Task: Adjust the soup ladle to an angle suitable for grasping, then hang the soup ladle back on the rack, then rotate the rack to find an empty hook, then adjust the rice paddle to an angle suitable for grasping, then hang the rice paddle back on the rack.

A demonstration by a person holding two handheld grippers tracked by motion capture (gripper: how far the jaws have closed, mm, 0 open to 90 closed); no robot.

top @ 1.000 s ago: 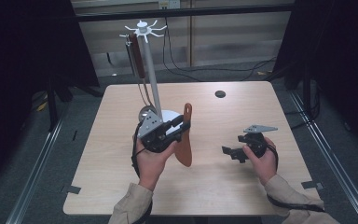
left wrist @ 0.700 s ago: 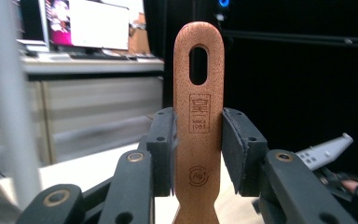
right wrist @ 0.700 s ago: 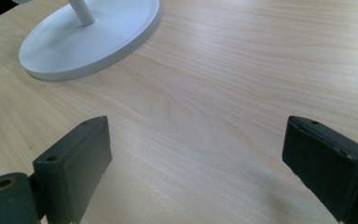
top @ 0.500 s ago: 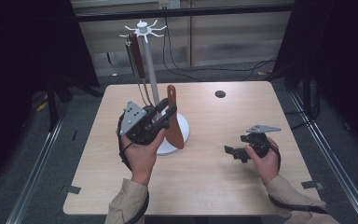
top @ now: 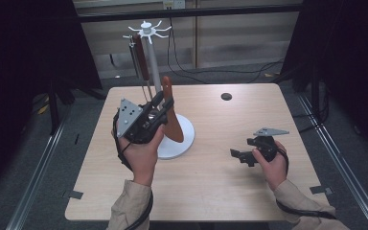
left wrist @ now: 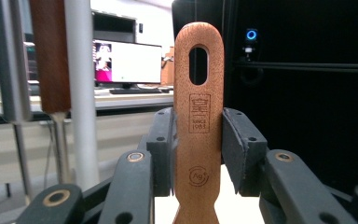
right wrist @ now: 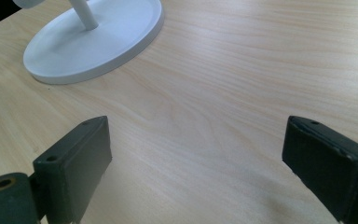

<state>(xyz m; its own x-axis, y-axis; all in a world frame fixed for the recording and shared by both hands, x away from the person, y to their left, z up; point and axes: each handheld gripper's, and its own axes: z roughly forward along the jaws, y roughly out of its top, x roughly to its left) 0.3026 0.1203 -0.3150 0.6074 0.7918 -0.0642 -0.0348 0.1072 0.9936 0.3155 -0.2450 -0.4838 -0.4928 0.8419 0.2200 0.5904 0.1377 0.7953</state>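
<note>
Even overhead light falls on the pale wood-grain counter (top: 211, 191) in the high view, while the surroundings sink into near-black. Shadows under the hands are soft and faint. In the left gripper view the brown wooden spatula handle (left wrist: 199, 126) is sharp; the bright computer monitor (left wrist: 127, 63) behind glares and blurs. The right gripper view is bright and slightly soft.

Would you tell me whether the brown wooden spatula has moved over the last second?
Yes. The brown wooden spatula, clamped in the left gripper, has swung upright and risen against the white stand's round base.
</note>
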